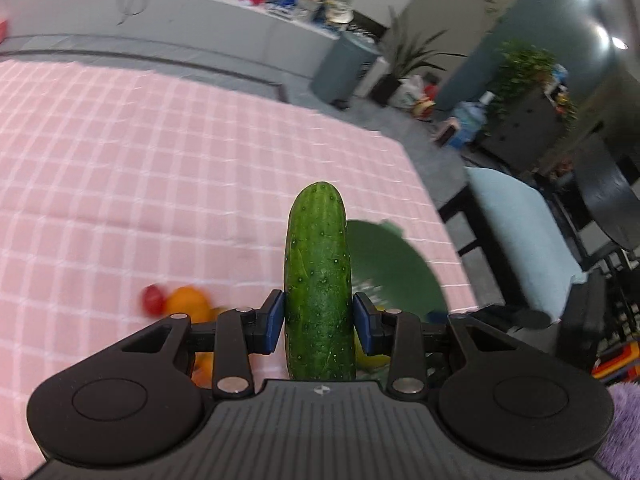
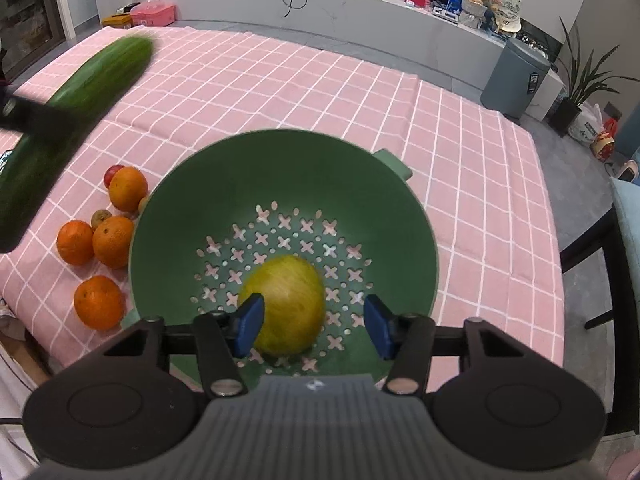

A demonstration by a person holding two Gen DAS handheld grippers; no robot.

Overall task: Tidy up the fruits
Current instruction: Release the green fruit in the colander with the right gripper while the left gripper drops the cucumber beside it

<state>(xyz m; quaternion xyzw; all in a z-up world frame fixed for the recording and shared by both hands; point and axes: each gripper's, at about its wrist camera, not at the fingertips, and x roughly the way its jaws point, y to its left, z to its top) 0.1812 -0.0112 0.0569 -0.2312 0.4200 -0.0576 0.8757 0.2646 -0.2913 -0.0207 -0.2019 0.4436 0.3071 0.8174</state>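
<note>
My left gripper (image 1: 318,320) is shut on a green cucumber (image 1: 318,280), held upright above the pink checked tablecloth (image 1: 160,160). In the right wrist view the same cucumber (image 2: 80,92) hangs blurred at the upper left. My right gripper (image 2: 314,328) stands open over the green colander bowl (image 2: 280,144). A yellow round fruit (image 2: 288,304) lies on the bowl's bottom beneath the fingers, and the right pad is clear of it. Several oranges (image 2: 114,240) and small reddish fruits (image 2: 114,172) lie on the cloth left of the bowl. The bowl (image 1: 392,264) shows behind the cucumber.
A grey bin (image 2: 516,76) and a potted plant (image 2: 576,92) stand on the floor beyond the table's far right corner. A light blue chair (image 1: 520,240) sits at the table's right edge. A long grey counter (image 2: 320,4) with boxes runs behind.
</note>
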